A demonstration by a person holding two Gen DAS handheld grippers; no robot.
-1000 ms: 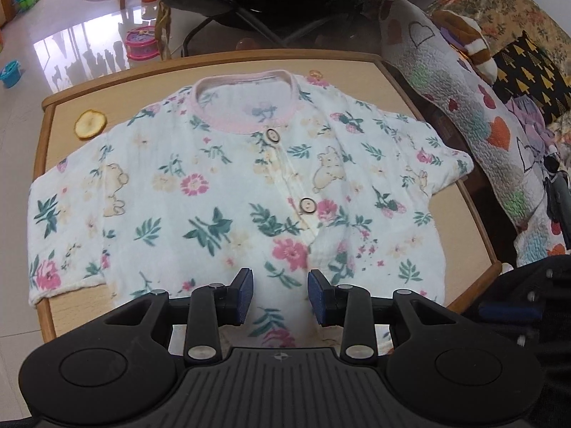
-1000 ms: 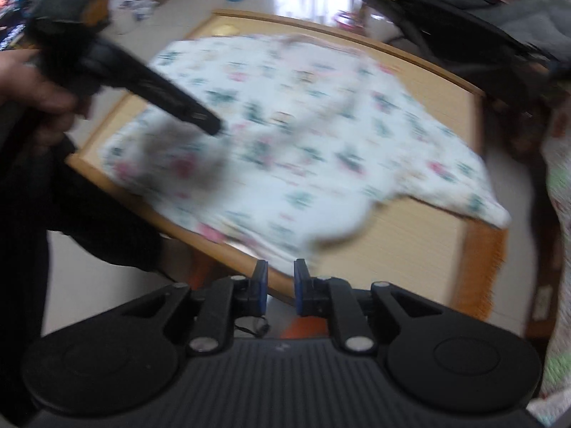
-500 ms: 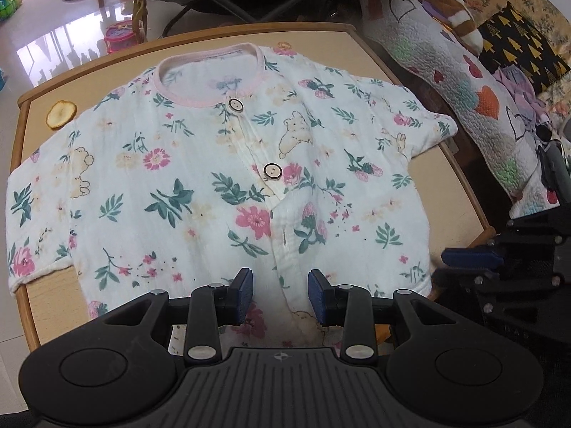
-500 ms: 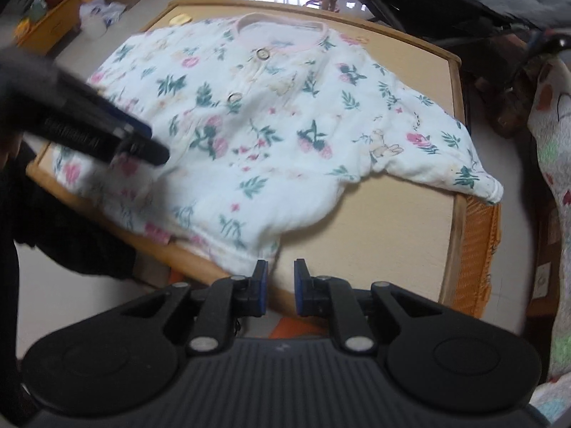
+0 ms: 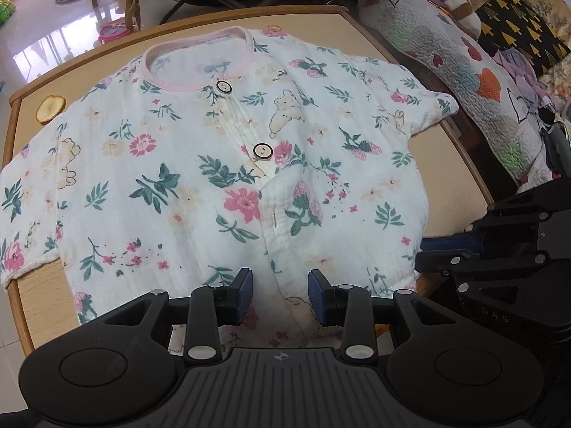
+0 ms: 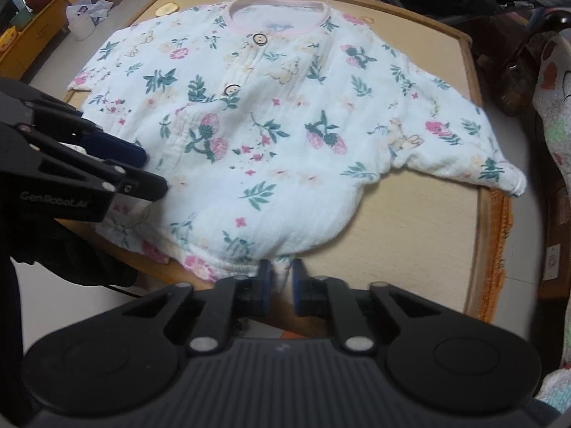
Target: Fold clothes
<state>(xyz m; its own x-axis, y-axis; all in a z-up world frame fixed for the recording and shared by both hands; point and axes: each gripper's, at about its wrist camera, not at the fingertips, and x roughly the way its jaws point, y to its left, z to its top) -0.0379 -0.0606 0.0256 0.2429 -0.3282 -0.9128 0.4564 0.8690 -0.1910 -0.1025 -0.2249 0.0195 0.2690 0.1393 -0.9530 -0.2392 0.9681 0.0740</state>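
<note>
The floral top [image 5: 221, 178] lies flat on the tabletop [image 6: 421, 221]. The left hand-held gripper [image 5: 280, 296] hangs part-open over its hem; the right hand-held gripper [image 6: 280, 285] is closing on the hem between its pads.

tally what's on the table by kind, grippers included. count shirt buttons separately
Floral baby shirt: 1
Buttons on the shirt: 2, upper and lower
Dried citrus slice: 1 fully in view; a second orange piece peeks out past the collar, too hidden to identify
Grippers: 2, left gripper and right gripper
Total: 6, not counting the hidden piece
</note>
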